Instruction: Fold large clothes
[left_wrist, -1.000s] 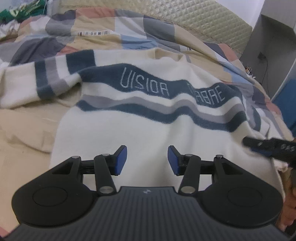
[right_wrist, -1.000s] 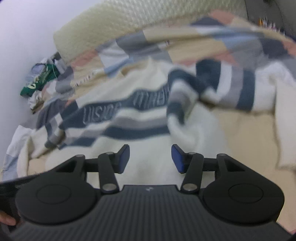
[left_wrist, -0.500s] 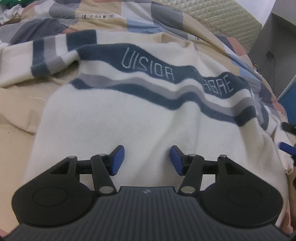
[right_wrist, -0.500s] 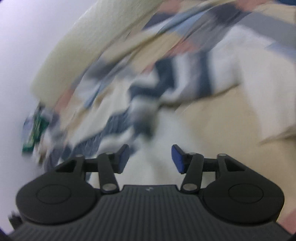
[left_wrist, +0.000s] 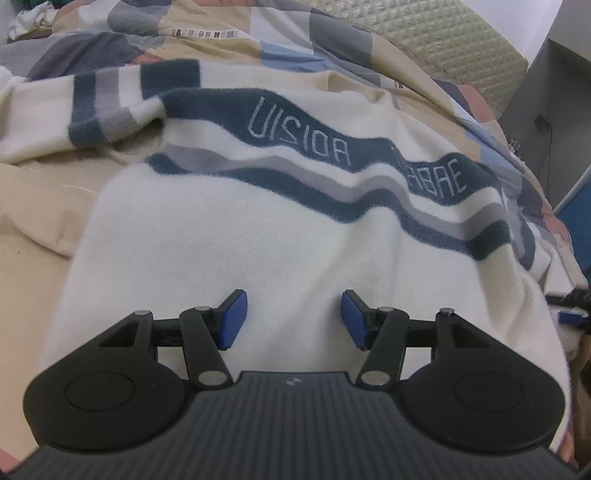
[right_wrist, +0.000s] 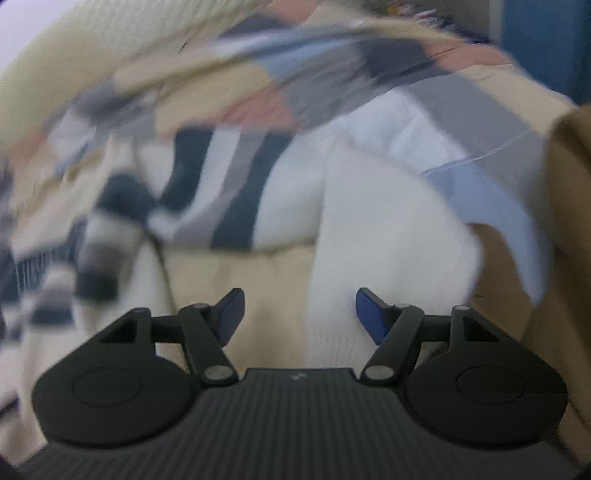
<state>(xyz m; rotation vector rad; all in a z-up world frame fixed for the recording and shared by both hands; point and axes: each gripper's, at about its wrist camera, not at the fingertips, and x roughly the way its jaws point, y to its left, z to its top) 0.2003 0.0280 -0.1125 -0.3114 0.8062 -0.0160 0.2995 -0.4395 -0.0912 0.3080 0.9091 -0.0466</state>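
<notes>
While the cream sweater (left_wrist: 258, 236) lies spread on the patchwork quilt (left_wrist: 229, 33), the left gripper (left_wrist: 290, 319) hangs tilted down over its plain body, jaws apart and empty. The right gripper (right_wrist: 299, 314) angles down above a sleeve (right_wrist: 373, 240), its jaws opening, pads clear of the cloth.

My left tool (left_wrist: 291, 319) and my right tool (right_wrist: 297, 315) look alike: matte black bodies with a ribbed top plate bearing a small pale mark, two round discs at the sides, silver pivot pins on angled black links, and flat blue pads (left_wrist: 232, 317) lining the fingers.
</notes>
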